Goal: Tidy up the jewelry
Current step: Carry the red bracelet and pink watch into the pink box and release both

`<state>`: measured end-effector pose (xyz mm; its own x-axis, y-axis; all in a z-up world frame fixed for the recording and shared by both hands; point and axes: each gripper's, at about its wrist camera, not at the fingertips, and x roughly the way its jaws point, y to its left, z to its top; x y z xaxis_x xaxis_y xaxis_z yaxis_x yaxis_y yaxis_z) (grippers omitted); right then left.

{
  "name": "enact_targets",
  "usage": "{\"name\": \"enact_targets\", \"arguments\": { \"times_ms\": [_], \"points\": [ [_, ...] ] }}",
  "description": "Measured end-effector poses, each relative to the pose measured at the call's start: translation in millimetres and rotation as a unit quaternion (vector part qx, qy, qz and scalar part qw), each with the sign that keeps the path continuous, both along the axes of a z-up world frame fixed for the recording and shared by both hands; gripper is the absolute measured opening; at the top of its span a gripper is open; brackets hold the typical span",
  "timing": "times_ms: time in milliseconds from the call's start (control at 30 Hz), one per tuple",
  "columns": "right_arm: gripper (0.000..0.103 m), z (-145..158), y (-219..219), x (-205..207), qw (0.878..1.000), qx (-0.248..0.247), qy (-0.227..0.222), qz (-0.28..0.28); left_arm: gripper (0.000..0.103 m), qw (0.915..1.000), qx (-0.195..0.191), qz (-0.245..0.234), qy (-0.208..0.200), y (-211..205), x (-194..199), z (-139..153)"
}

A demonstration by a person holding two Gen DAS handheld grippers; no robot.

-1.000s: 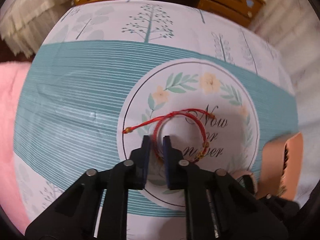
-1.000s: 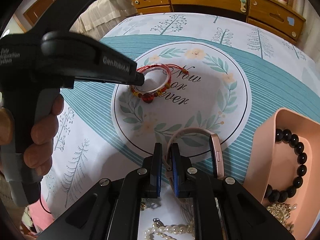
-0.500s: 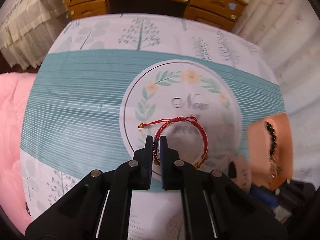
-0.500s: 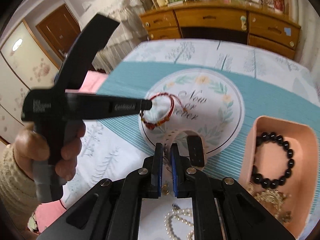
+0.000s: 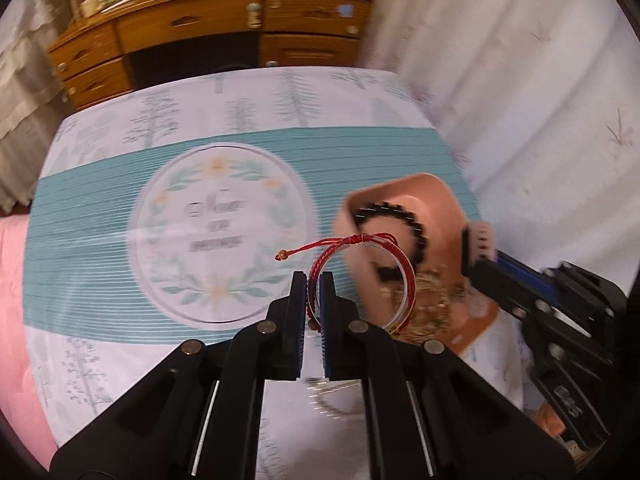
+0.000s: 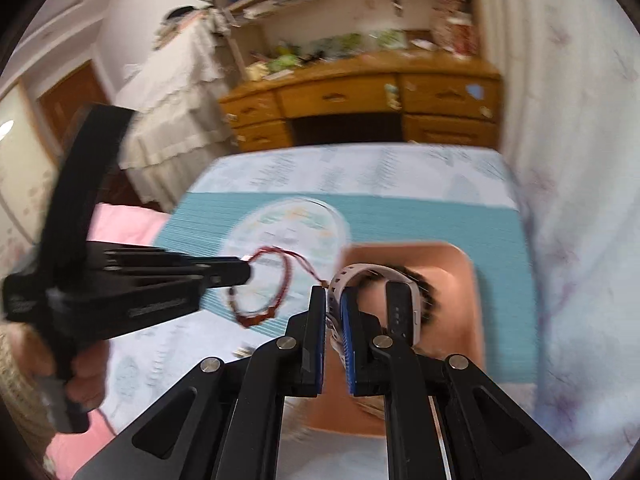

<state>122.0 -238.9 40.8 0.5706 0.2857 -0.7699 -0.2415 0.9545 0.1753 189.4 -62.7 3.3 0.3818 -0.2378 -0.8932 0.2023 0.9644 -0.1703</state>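
Observation:
My left gripper [image 5: 313, 280] is shut on a red cord bracelet [image 5: 362, 264], which hangs in the air just left of the peach tray [image 5: 442, 200]. In the right wrist view that same left gripper [image 6: 244, 274] holds the red bracelet [image 6: 260, 292] out to the left. My right gripper [image 6: 332, 300] is shut on the strap of a pale pink fitness band [image 6: 400, 304], lifted over the peach tray [image 6: 468, 280]. A black bead bracelet [image 5: 390, 208] and gold jewelry [image 5: 432, 300] lie in the tray. The right gripper [image 5: 480, 252] with the band shows at the right of the left wrist view.
The table wears a teal and white cloth with a round wreath print [image 5: 218, 232]. A pearl string [image 5: 332, 400] lies blurred near the front edge. A wooden dresser [image 6: 360, 100] stands behind the table, a pale curtain [image 5: 540, 100] to the right, pink fabric [image 5: 16, 320] to the left.
Both grippers have risen off the cloth and swung right toward the peach tray, the left carrying the red bracelet, the right carrying the fitness band.

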Motion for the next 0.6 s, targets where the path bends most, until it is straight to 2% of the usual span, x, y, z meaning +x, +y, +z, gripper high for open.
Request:
{"name": "enact_targets", "arguments": {
  "times_ms": [267,500,600],
  "points": [
    [0.008,-46.7,-46.2,10.1,0.998,-0.011,0.046,-0.036,0.004,0.9997,-0.001,-0.023,0.002,-49.3,17.0,-19.1],
    [0.008,-93.7,-38.5,37.4,0.997,-0.031,0.068,-0.032,0.004,0.9996,0.005,-0.019,0.021,-64.8,44.2,-47.5],
    [0.010,-104.7,-36.3,45.5,0.996,-0.022,0.084,-0.034,0.004,0.9992,0.008,-0.016,0.035,-67.5,54.3,-62.5]
  ]
}}
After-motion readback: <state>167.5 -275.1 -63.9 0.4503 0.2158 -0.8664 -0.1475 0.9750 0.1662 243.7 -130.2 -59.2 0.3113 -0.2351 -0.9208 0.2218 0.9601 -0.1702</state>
